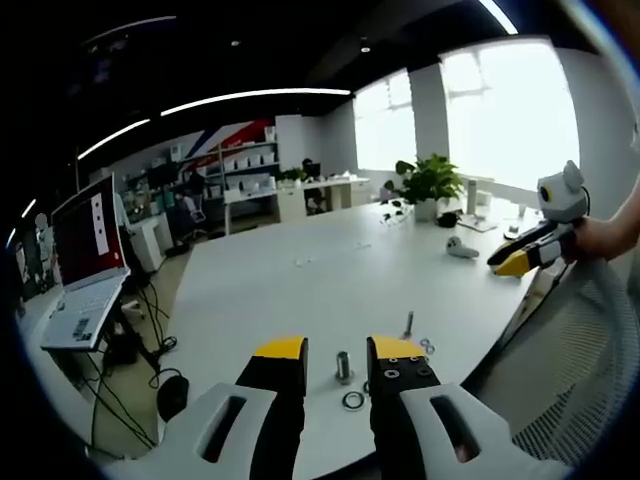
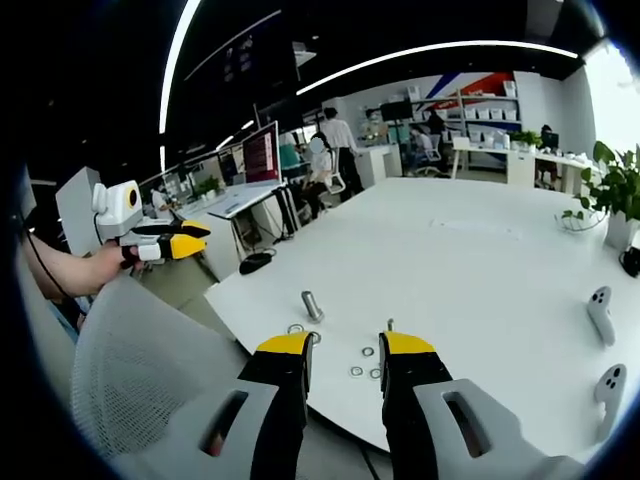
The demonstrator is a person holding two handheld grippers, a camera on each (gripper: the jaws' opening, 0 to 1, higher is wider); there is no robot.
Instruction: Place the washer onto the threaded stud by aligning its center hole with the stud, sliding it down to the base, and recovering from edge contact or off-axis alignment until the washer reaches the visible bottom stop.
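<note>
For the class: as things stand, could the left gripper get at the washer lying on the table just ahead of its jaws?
Probably yes. The left gripper is open and holds nothing, and the washer lies flat on the white table between its jaws, beside the threaded stud. Nothing lies in the way.

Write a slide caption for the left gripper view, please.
Open left claw hovers above a threaded stud and washer on a white table; the right claw waits alongside.

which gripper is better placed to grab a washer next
Either, roughly; slight edge left. The left gripper is open with a washer between its jaws by the stud; the right gripper is open over other washers.
</note>
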